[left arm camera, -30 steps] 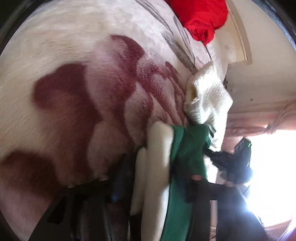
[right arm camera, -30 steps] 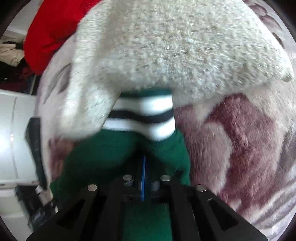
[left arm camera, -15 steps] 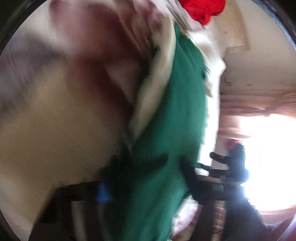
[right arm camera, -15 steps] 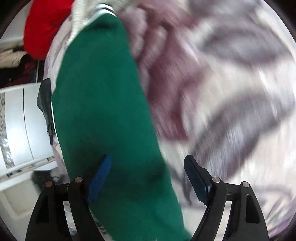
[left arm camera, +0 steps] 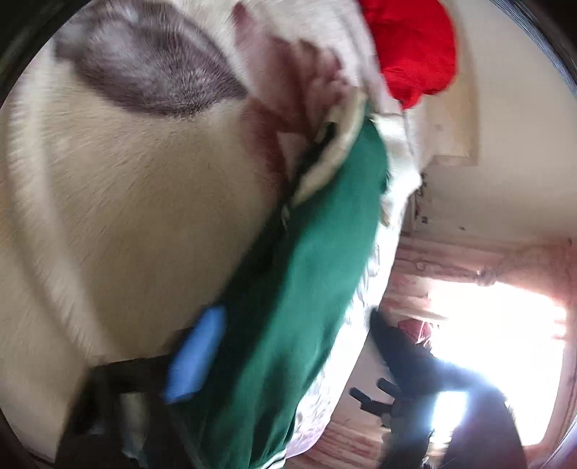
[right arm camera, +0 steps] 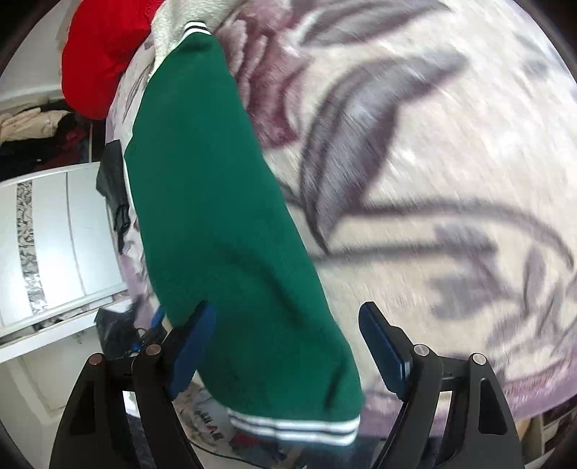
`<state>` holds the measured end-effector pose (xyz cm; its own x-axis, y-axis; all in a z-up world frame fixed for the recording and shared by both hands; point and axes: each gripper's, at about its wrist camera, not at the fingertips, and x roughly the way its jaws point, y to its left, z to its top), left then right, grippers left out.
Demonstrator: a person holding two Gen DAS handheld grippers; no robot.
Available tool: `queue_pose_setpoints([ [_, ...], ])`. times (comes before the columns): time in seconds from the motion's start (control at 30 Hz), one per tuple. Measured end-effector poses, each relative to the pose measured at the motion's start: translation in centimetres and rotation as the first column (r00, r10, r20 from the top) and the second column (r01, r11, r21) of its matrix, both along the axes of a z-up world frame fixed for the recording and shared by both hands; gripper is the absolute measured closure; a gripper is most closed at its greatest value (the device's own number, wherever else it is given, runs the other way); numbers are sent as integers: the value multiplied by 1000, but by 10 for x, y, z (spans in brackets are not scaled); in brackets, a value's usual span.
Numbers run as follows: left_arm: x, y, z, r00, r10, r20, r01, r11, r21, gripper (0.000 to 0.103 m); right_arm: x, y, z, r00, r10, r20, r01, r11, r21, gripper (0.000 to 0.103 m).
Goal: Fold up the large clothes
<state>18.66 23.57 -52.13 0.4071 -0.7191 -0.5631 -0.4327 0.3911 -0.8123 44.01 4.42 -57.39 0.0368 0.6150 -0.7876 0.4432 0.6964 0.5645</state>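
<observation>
Both grippers had pulled back along the green jacket (right arm camera: 230, 223), jaws newly spread. Right gripper (right arm camera: 288, 346) straddled its striped hem without pinching; left gripper (left arm camera: 274, 360) likewise gaped. Laid lengthwise on the blanket (right arm camera: 432, 180), it looked part-folded; red garment (right arm camera: 97, 54) beyond waited.

Garment (right arm camera: 230, 223): stretched long across the blanket (right arm camera: 450, 151), near end lying between the right gripper (right arm camera: 286, 346) fingers.
Far end: beside a fleecy lining (right arm camera: 169, 21), with a heap of cloth (right arm camera: 97, 61) just beyond.
Left gripper (left arm camera: 285, 364): garment lies between its fingers too.
Cupboard (right arm camera: 54, 234): off the blanket's left edge.
</observation>
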Motion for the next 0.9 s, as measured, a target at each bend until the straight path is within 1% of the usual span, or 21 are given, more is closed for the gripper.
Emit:
queue_pose_setpoints([
  [0.03, -9, -4, 4, 1000, -17, 9, 17, 1000, 8, 10, -10, -1, -4, 1000, 4, -15, -4, 1000, 17, 19],
  [0.1, -38, -17, 0, 996, -84, -22, 85, 996, 32, 10, -41, 5, -22, 998, 28, -52, -25, 998, 60, 19],
  [0.17, -65, -31, -17, 988, -137, -75, 141, 988, 63, 10, -65, 15, -39, 994, 66, -92, -56, 993, 105, 18],
  [0.2, -76, -38, -26, 982, -158, -107, 167, 983, 80, 10, -78, 23, -53, 989, 88, -118, -71, 988, 139, 18],
  [0.23, -85, -42, -34, 976, -174, -133, 187, 978, 90, 10, -87, 28, -66, 985, 106, -135, -81, 981, 175, 18],
  [0.27, -95, -51, -46, 970, -186, -159, 201, 976, 83, 10, -94, 34, -80, 981, 120, -151, -86, 973, 214, 18],
  [0.33, -100, -61, -57, 968, -196, -158, 211, 974, 84, 11, -109, 47, -108, 972, 152, -176, -100, 956, 277, 18],
  [0.37, -99, -64, -58, 968, -199, -151, 216, 971, 104, 11, -115, 54, -120, 969, 165, -186, -103, 948, 302, 18],
  [0.43, -97, -65, -58, 970, -200, -140, 216, 970, 110, 10, -124, 66, -140, 964, 180, -195, -107, 935, 338, 16],
  [0.5, -94, -65, -56, 972, -195, -135, 209, 972, 103, 10, -125, 71, -147, 971, 161, -176, -85, 924, 373, 11],
  [0.53, -96, -63, -55, 970, -203, -131, 217, 971, 100, 10, -125, 73, -148, 975, 140, -173, -61, 915, 400, 11],
  [0.57, -95, -62, -54, 967, -220, -127, 233, 967, 100, 10, -124, 74, -147, 979, 114, -167, -25, 888, 459, 11],
  [0.6, -97, -61, -52, 964, -234, -124, 247, 964, 101, 10, -124, 74, -144, 982, 102, -161, -8, 867, 498, 11],
  [0.63, -97, -60, -52, 961, -249, -118, 260, 961, 98, 10, -122, 77, -141, 985, 94, -144, -1, 841, 541, 11],
  [0.67, -98, -59, -53, 959, -260, -113, 271, 958, 90, 10, -120, 80, -138, 986, 113, -124, -24, 828, 560, 12],
  [0.7, -104, -60, -53, 958, -267, -109, 276, 957, 85, 10, -118, 86, -138, 980, 164, -113, -77, 835, 545, 12],
  [0.77, -109, -57, -58, 958, -269, -98, 276, 959, 66, 11, -119, 90, -150, 969, 207, -137, -113, 859, 500, 13],
  [0.8, -111, -57, -61, 960, -264, -97, 271, 961, 61, 11, -120, 91, -159, 964, 212, -160, -107, 860, 499, 13],
  [0.83, -111, -56, -62, 962, -256, -99, 262, 963, 58, 10, -120, 90, -162, 966, 201, -163, -93, 856, 508, 11],
  [0.9, -111, -55, -60, 963, -253, -94, 261, 963, 75, 10, -119, 88, -160, 968, 197, -156, -91, 853, 513, 13],
])
